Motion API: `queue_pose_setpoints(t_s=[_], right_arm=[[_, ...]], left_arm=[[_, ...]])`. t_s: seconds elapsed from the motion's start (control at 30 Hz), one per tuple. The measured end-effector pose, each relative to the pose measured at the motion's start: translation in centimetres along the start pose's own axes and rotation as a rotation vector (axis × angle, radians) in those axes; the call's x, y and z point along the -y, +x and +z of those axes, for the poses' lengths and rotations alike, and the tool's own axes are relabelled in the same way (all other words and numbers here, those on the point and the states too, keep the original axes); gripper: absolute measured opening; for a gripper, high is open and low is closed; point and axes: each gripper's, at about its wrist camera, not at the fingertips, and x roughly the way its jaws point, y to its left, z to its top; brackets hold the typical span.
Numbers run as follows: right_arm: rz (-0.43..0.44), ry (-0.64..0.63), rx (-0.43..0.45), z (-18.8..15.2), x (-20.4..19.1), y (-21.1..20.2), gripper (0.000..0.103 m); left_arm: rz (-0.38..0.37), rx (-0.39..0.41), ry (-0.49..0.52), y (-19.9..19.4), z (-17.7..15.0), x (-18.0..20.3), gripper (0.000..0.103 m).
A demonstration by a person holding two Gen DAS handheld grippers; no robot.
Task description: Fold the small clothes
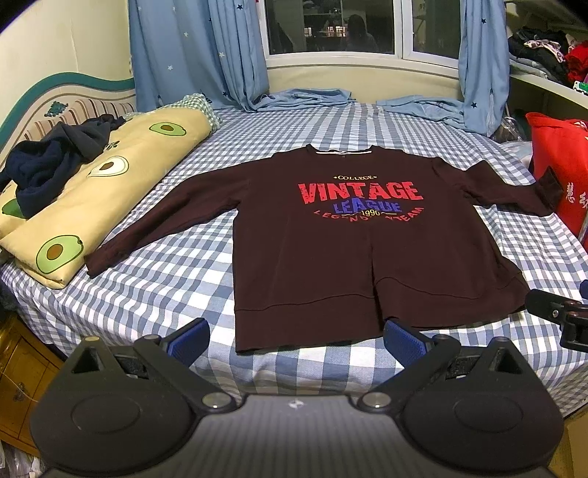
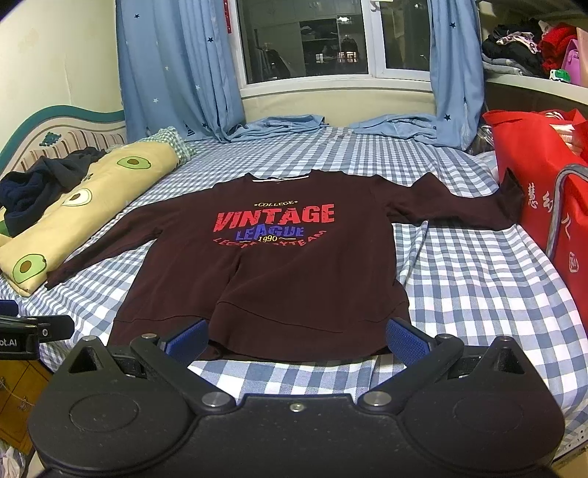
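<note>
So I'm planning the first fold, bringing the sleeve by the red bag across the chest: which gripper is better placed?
Right. The right gripper is open at the sweatshirt hem, nearer that sleeve and the red bag; the left gripper hovers further left.

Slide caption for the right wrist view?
Open right gripper poised at the hem of a maroon sweatshirt spread flat on the checkered bed.

Maroon sweatshirt [image 1: 316, 250], flat, face-up, sleeves spread

A bed [image 1: 154, 294] in blue checked sheet fills the room. Behind it, a dark window [image 1: 330, 25] between blue star curtains [image 1: 191, 55], cream wall [image 1: 55, 36] left.
</note>
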Motion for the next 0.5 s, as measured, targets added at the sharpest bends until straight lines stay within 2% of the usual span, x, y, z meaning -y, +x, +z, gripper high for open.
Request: queue_pose_setpoints(t_s=[0.5], right_arm=[[-0.003, 0.002, -0.005, -0.10, -0.06, 0.21, 0.103]], left_arm=[[-0.011, -0.013, 0.007, 0.52, 0.21, -0.56, 0.102]])
